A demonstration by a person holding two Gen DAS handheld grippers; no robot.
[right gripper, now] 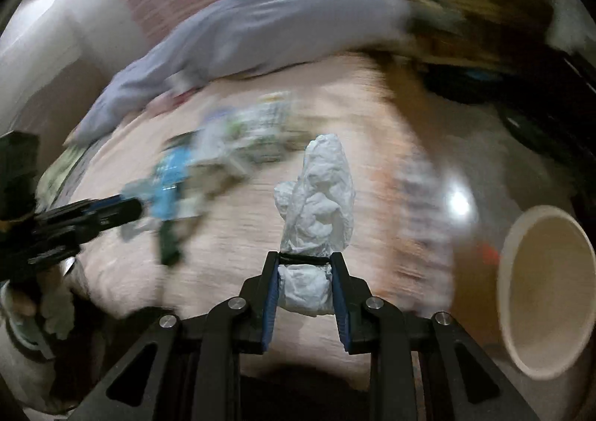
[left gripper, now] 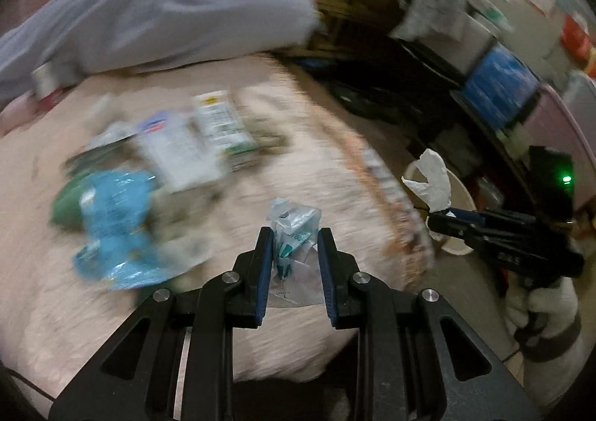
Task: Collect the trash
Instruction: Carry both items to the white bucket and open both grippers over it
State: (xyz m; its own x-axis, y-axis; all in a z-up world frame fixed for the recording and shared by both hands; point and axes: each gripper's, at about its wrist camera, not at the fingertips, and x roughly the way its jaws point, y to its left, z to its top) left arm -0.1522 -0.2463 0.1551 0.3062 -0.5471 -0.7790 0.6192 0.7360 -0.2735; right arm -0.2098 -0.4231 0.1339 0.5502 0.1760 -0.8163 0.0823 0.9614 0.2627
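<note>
A lived-in home bedroom: a pink bedspread (left gripper: pixel 305 168) strewn with wrappers, a grey garment (left gripper: pixel 167 8) heaped at the far side, cluttered shelving (left gripper: pixel 465 48) at right.

A crumpled white tissue (right gripper: pixel 316 212) stands upright, pinched at its base. A clear crinkled wrapper with green print (left gripper: pixel 294 235) is also held. More blurred packets (left gripper: pixel 156 160) lie at ten o'clock.

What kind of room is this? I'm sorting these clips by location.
Probably a bedroom or lived-in room at home: a pinkish bedspread strewn with wrappers, a grey garment heaped at its far edge, cluttered shelving beside it, and a round bin by the bed.
</note>
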